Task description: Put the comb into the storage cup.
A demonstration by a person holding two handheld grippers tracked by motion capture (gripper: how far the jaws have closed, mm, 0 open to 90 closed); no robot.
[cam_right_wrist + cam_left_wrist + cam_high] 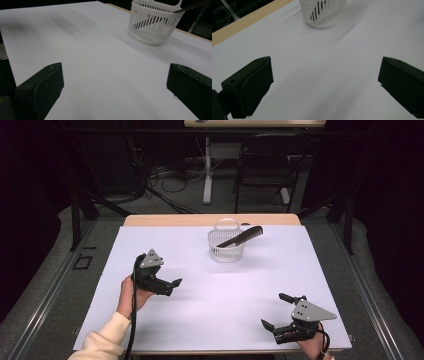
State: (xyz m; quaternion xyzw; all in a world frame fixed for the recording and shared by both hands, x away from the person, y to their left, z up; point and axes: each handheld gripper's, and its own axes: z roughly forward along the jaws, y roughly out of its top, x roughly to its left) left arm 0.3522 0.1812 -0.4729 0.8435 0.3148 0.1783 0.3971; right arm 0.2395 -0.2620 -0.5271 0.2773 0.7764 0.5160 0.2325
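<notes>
A small white slotted plastic basket (226,246) with a looped handle stands toward the far middle of the white-covered surface (215,295), and a black plastic comb (241,236) leans inside it, its lower end down in the basket and its upper end sticking out over the rim toward the right; resting it this way keeps the comb propped at a slant with a free end easy to take hold of. The comb looks long, narrow and dark, and through the basket's slots in the left gripper view (316,10) it shows as slanted black bars. The left gripper (172,284) hangs over the surface near the person's left hand (131,294), pointed to the right, well short of the basket; its jaws stand wide apart with nothing between them. The right gripper (276,310) sits low at the near right corner, also well apart from the basket, jaws spread wide and empty. Both appear parked at the ready, facing the basket (154,22), so either could reach in for the comb (191,6).
</notes>
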